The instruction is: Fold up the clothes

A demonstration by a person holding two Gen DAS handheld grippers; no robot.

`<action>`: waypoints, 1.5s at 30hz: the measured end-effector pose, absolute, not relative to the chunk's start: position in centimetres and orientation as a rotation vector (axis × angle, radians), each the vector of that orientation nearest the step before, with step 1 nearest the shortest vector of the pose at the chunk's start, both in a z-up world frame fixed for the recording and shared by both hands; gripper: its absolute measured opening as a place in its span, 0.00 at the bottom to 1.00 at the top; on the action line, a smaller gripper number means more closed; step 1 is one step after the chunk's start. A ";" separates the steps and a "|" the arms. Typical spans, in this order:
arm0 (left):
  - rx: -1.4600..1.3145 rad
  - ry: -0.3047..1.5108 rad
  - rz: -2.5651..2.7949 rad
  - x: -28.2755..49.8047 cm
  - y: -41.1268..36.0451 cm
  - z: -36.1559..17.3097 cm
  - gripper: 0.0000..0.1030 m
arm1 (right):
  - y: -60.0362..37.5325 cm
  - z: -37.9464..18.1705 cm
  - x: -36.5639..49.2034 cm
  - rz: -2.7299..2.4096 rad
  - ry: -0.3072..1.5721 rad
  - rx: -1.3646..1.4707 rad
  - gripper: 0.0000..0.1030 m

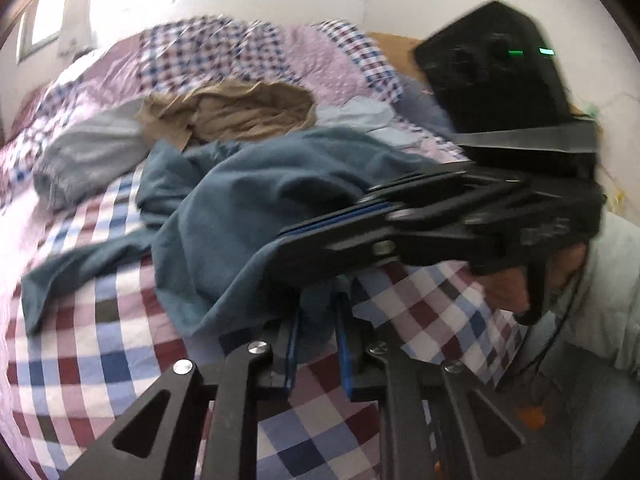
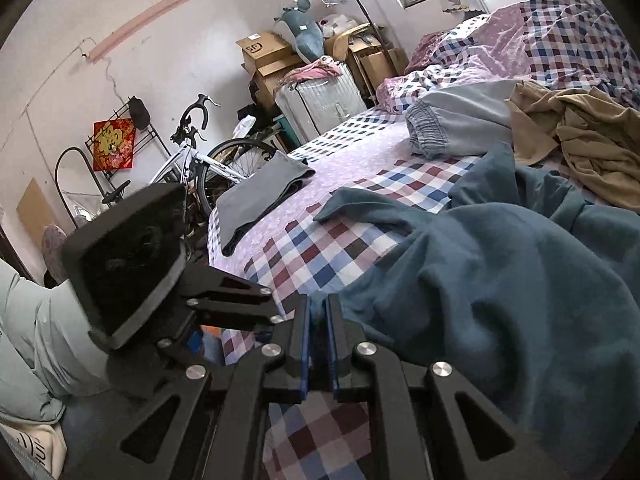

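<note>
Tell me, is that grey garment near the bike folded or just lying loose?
Folded. The grey garment lies as a flat, neat rectangle with stacked layers showing at its edge, unlike the crumpled blue garment both grippers pinch.

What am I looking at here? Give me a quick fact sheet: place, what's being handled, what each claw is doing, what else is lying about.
place: bed with checked sheet
item in hand: teal garment, crumpled
left gripper: shut on an edge of the teal garment
right gripper: shut on another edge of it
done already: grey folded garment near the bed's edge
waiting: tan garment, pale blue garment, both unfolded
background: bicycle, suitcase, cardboard boxes
</note>
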State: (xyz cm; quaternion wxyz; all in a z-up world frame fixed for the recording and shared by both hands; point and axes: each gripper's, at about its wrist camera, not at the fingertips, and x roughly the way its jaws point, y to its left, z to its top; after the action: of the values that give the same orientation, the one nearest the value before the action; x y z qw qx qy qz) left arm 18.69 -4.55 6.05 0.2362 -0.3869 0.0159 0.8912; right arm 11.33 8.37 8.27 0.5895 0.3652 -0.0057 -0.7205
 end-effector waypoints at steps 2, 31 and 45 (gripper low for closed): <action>-1.100 0.056 2.456 18.5 -4.6 5.5 0.17 | 8.3 8.3 11.6 -1.673 -0.012 0.851 0.08; -0.706 -0.803 2.152 18.1 -11.9 10.7 0.02 | 17.6 10.9 11.5 -2.080 -0.216 0.775 0.55; -0.428 -1.028 2.111 19.1 -17.2 14.0 0.02 | 18.8 7.6 11.3 -2.379 0.144 0.941 0.55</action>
State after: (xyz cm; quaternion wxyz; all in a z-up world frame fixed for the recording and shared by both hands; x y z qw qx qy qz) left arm 19.07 -17.19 14.03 0.3684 -0.1668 -0.4006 0.8222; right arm 11.31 18.81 7.62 0.2855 0.3520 0.0539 -0.8898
